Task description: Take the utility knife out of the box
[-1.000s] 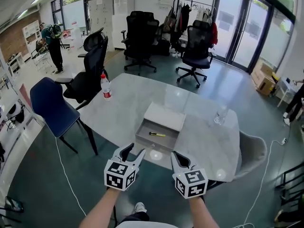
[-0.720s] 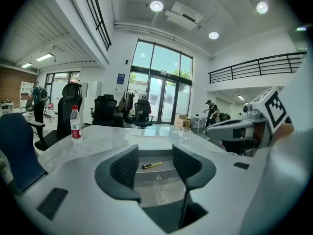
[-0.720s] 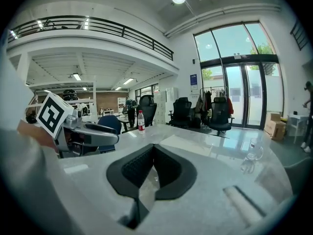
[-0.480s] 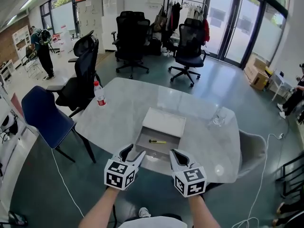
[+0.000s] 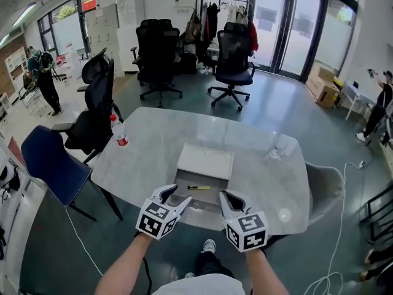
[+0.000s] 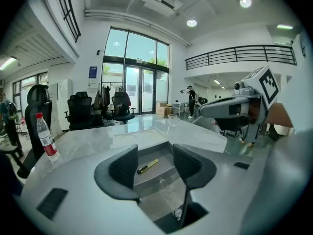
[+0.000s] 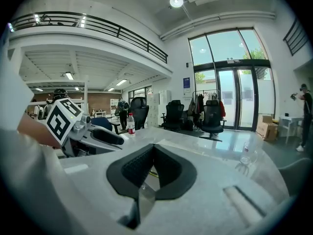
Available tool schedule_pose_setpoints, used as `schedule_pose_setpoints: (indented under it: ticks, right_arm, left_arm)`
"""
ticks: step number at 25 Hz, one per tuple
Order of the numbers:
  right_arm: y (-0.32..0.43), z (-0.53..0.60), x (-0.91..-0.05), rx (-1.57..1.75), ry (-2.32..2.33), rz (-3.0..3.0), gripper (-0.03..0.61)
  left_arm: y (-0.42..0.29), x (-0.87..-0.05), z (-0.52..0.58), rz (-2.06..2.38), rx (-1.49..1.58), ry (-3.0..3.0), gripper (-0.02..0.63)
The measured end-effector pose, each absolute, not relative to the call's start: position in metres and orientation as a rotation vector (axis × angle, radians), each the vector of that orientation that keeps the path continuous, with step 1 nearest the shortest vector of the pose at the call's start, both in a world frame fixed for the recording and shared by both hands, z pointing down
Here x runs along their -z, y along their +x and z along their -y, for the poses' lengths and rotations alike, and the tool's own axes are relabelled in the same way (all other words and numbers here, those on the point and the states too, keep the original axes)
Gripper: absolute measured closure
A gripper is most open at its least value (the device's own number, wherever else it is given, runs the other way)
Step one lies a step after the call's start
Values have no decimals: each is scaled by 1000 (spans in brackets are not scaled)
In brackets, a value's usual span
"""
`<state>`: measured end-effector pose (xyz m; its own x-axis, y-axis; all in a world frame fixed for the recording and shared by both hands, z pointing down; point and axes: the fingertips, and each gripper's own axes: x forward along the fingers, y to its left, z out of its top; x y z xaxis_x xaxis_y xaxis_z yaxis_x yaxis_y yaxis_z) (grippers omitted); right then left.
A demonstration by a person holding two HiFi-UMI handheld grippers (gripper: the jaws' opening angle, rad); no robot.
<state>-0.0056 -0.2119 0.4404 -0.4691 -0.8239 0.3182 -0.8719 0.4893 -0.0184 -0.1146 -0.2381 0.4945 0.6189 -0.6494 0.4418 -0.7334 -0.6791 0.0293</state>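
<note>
Left tongs released, short of box near rim; right tongs clenched, empty; utility knife mid-box, clear.

A pale stone-look table bears a plastic bottle with a red label near its left edge and a clear glass near its right edge, well apart. A blue chair and a black office chair stand at its left side, and a grey chair at its right. A clothes rack stands beyond, near cardboard boxes.
</note>
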Motion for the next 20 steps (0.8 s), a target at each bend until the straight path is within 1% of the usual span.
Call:
schedule_pose_setpoints:
  ticks: [15, 20]
  right_arm:
    - [12, 286, -459, -305, 1415, 2459, 574]
    - [16, 316, -465, -315, 1391, 2455, 574]
  left_arm:
    - [-68, -551, 296, 820, -1019, 2721, 411]
    - [-57, -580, 309, 668, -1223, 2716, 411]
